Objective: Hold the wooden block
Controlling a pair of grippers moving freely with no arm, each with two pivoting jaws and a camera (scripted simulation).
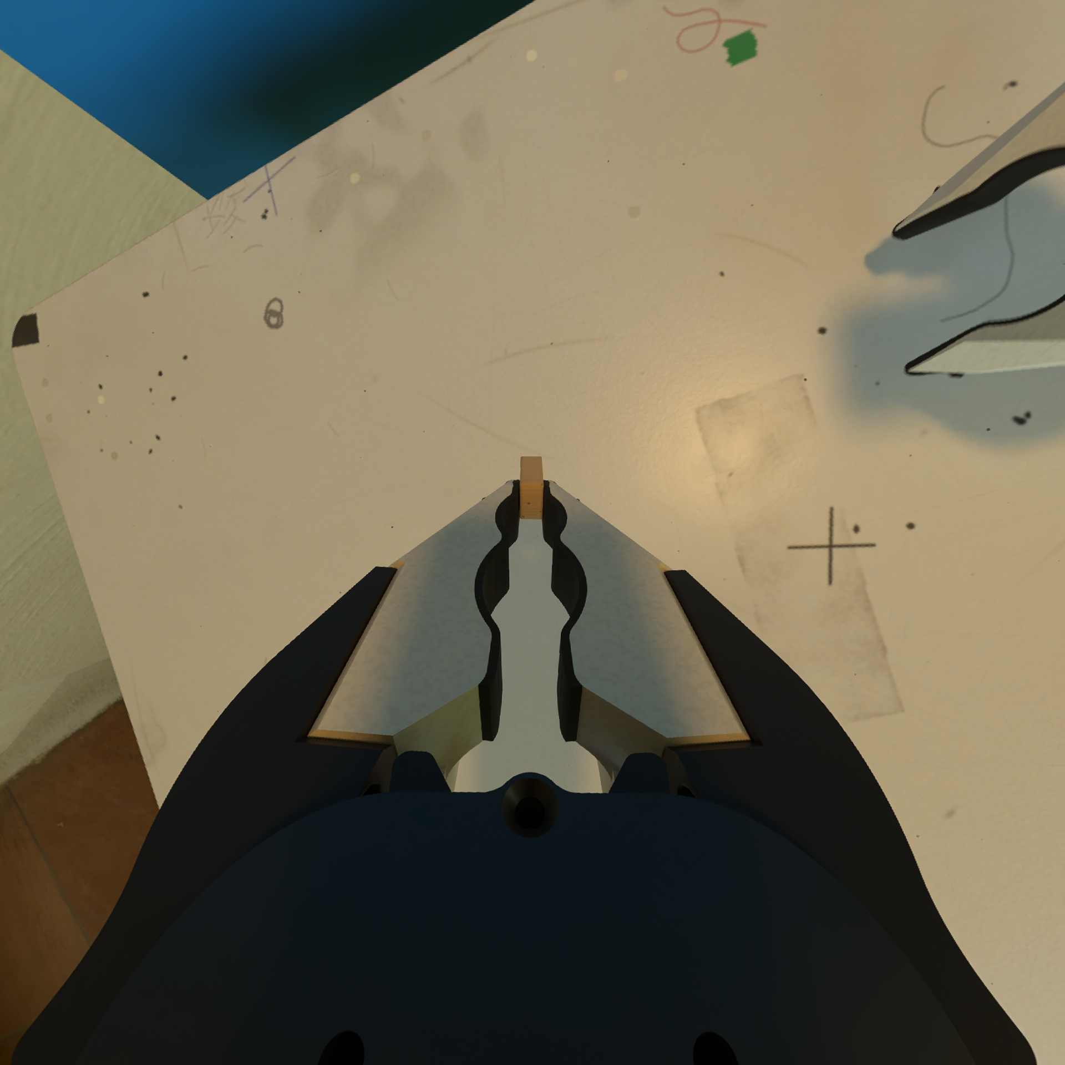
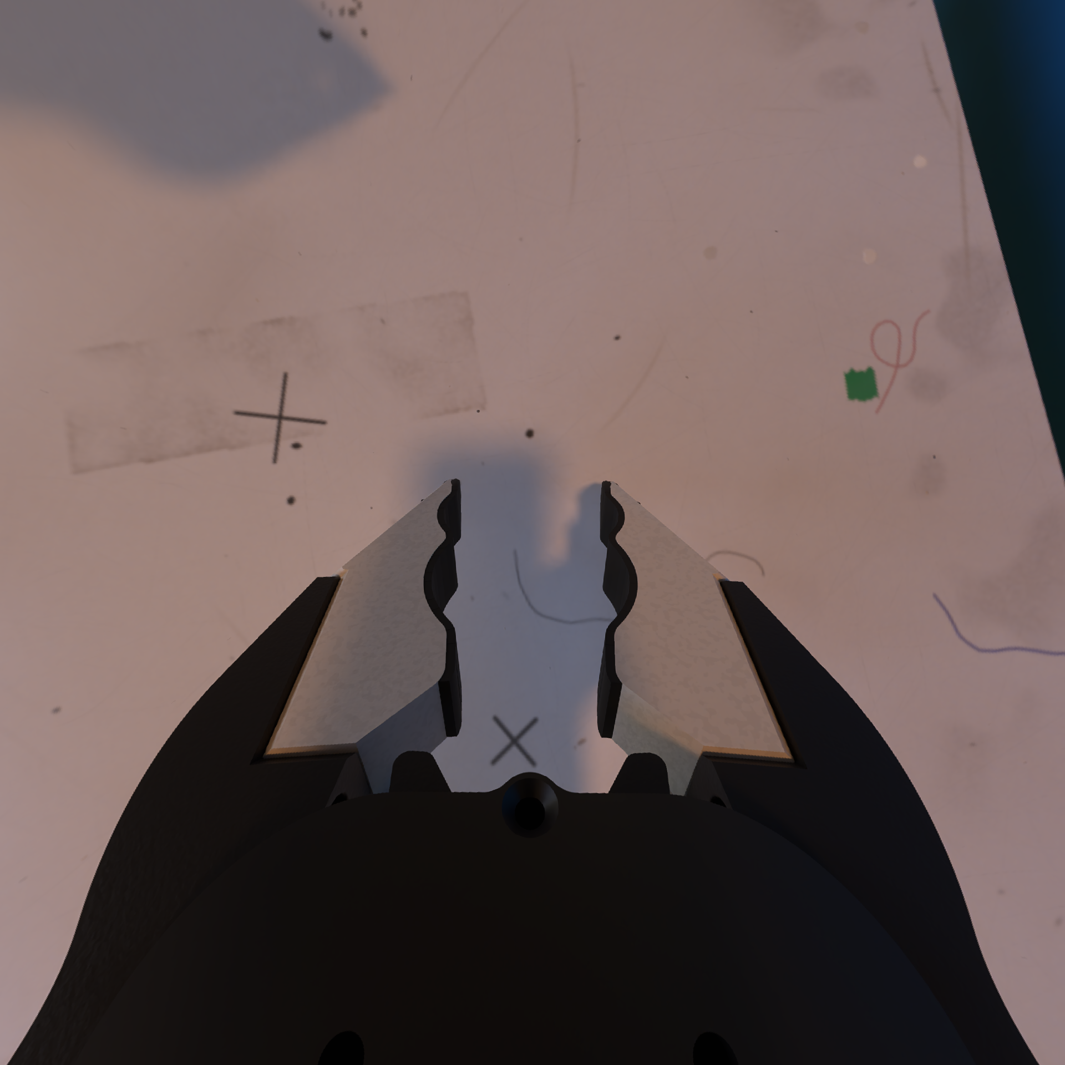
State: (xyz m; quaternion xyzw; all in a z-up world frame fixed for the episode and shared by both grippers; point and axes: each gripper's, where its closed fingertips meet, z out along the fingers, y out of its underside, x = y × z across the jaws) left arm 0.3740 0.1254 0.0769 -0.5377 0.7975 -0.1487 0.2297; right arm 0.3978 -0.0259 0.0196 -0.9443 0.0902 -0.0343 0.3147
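Observation:
A small light wooden block [image 1: 531, 487] is pinched between the fingertips of my left gripper [image 1: 531, 498], which is shut on it above the pale table [image 1: 518, 288]. The block's top sticks out a little past the tips. My right gripper [image 2: 530, 490] is open and empty, its jaws well apart over the table. The right gripper also shows at the right edge of the left wrist view [image 1: 905, 299], open, apart from the block. The block does not show in the right wrist view.
The table is marked with pen crosses [image 1: 830, 545] [image 2: 279, 418], a tape patch [image 2: 276, 380] and a green tape scrap [image 1: 740, 48] [image 2: 860, 384]. The table's left edge [image 1: 69, 490] and far edge border green wall, wooden floor [image 1: 52, 864] and blue background.

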